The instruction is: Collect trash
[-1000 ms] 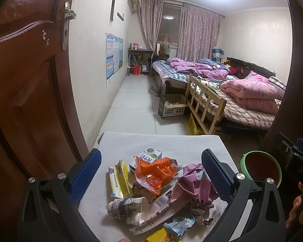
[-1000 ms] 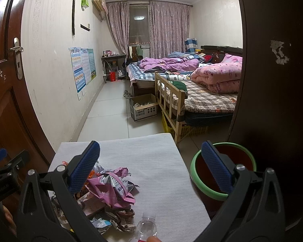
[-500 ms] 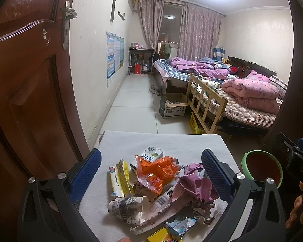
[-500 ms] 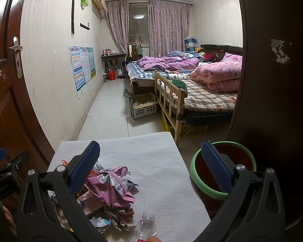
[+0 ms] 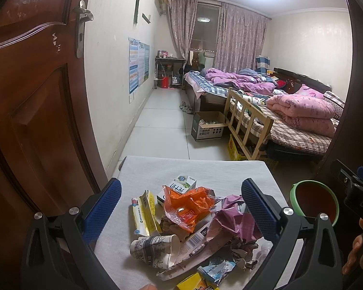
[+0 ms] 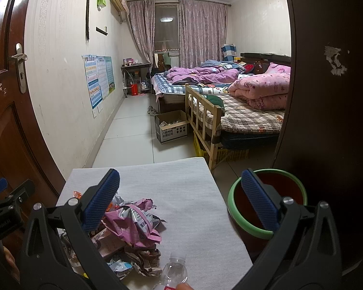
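Note:
A heap of trash lies on the near part of a small white table [image 5: 157, 169]: an orange wrapper [image 5: 188, 205], a yellow packet [image 5: 144, 213], a milk carton [image 5: 181, 184], a crumpled paper cup [image 5: 152, 247] and a pink foil bag [image 5: 232, 220] [image 6: 133, 224]. A clear plastic bottle [image 6: 175, 269] lies at the table's near edge. My left gripper [image 5: 181, 207] hangs open above the heap. My right gripper [image 6: 180, 200] is open too, over the table's right side. A red bin with a green rim [image 6: 266, 203] [image 5: 314, 203] stands just right of the table.
A brown door [image 5: 31, 111] stands open on the left, and a dark door frame [image 6: 326, 96] borders the right. Beyond the table [image 6: 176, 181] are tiled floor, a cardboard box [image 5: 208, 126], a wooden bed rail [image 5: 246, 125] and beds with pink quilts.
Both views have shifted very slightly; the trash heap and the bin stay where they were, and both grippers remain open.

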Tool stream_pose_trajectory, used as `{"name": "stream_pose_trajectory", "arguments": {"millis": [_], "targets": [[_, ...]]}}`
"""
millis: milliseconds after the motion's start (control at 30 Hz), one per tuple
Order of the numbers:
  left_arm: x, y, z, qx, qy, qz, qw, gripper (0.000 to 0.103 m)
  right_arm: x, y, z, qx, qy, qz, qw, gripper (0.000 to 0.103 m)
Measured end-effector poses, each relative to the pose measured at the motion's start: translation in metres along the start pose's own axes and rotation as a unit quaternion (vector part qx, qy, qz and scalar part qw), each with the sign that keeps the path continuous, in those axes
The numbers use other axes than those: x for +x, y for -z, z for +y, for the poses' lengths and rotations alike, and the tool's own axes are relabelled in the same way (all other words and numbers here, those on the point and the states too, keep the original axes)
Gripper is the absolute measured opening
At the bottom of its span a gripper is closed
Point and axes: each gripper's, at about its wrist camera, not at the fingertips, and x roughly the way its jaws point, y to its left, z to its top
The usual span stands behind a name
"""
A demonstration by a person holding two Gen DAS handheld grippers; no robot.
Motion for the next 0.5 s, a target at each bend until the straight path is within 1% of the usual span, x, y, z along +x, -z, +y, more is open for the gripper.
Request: {"name": "stream_pose_trajectory", "arguments": {"millis": [67,100,133,500], "targets": [[-0.003,0.003,0.001,0.0,0.0,0.0,1.0,0.095,0.001,0.0,0.001,0.0,0.0,0.001,1.0,0.1],[0.005,-0.008,0.0,-0.001,0.0,0.002,1.0,0.095,0.001,0.001,0.001,0.0,0.001,0.001,1.0,0.1],[0.006,-0.01,-0.001,-0.001,0.0,0.003,1.0,0.095,0.001,0.001,0.0,0.0,0.001,0.001,1.0,0.1],[0.006,-0.011,-0.001,-0.001,0.0,0.004,1.0,0.095,0.002,0.001,0.0,-0.001,0.0,0.002,1.0,0.1]]}}
